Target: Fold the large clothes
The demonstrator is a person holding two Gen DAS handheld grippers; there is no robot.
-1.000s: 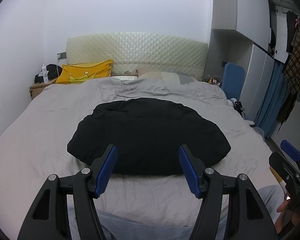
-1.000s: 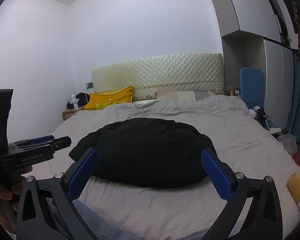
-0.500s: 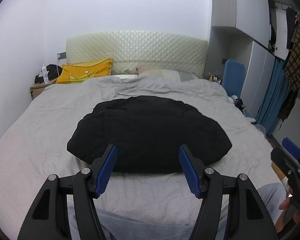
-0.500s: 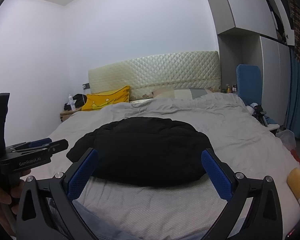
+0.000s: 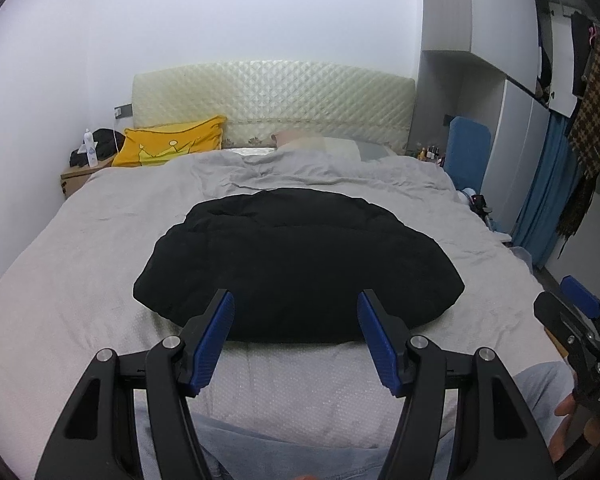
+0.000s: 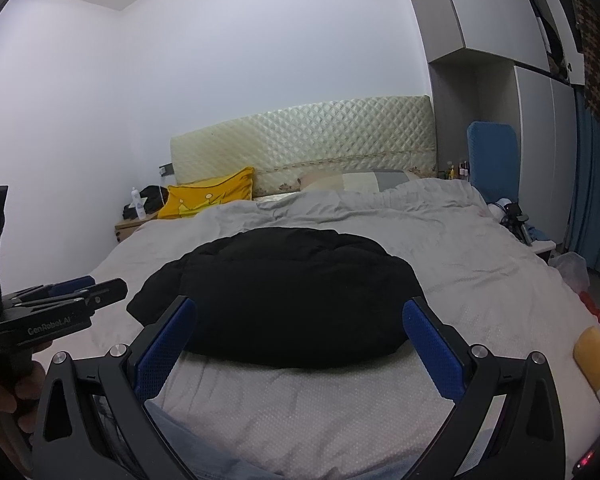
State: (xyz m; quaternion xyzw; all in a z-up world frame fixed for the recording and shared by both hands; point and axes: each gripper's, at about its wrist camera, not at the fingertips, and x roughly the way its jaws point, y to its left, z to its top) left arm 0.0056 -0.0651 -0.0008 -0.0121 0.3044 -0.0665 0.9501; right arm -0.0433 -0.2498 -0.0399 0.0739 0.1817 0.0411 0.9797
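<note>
Lying folded into a rounded black bundle, the jacket sits in the middle of the bed, on the grey cover, well short of the headboard. Both grippers hover above the bed's near edge, short of the jacket. The left gripper has its jaws spread with nothing between them; the right gripper is spread wider, also empty. A yellow pillow leans near the headboard's left end.

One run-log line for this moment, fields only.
item: puffy black quilted jacket bundled on grey bed cover | left gripper: jaws open, empty | right gripper: jaws open, empty | contact: none
</note>
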